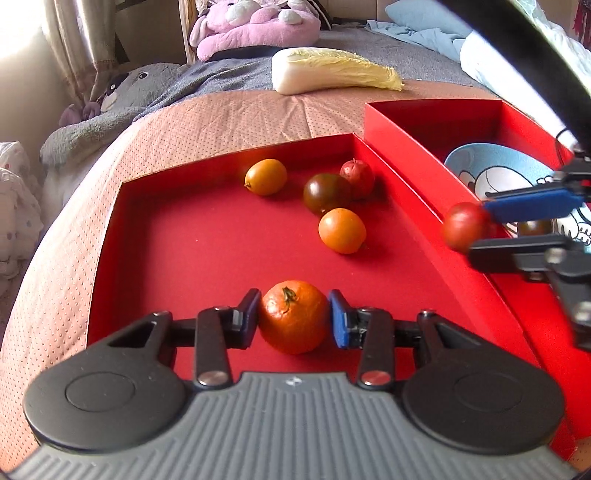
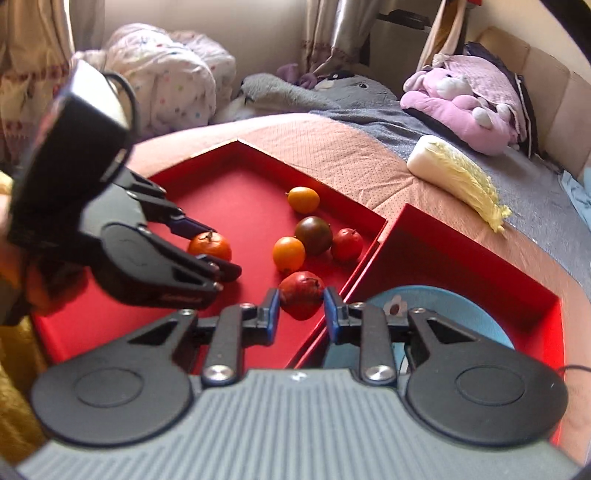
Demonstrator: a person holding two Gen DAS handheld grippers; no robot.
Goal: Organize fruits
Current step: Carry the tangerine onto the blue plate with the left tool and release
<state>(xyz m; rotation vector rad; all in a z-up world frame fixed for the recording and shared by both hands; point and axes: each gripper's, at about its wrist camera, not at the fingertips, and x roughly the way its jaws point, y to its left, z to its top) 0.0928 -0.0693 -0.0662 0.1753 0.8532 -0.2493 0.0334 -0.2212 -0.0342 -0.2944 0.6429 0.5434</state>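
Note:
My left gripper (image 1: 293, 319) is shut on an orange tangerine (image 1: 293, 316) low over the near part of the left red tray (image 1: 147, 236); it also shows in the right wrist view (image 2: 210, 245). My right gripper (image 2: 300, 304) is shut on a red fruit (image 2: 301, 298) and holds it above the wall between the two trays; the left wrist view shows that fruit (image 1: 464, 226) too. In the left tray lie two yellow-orange fruits (image 1: 266, 176) (image 1: 342, 230), a dark tomato (image 1: 326, 192) and a small red fruit (image 1: 357, 178).
The right red tray (image 1: 432, 122) holds a light blue cartoon bowl (image 1: 495, 170) with a dark fruit (image 1: 533, 227) in it. Both trays sit on a pink bed cover. A napa cabbage (image 1: 332, 72) and plush toys (image 1: 255, 26) lie behind them.

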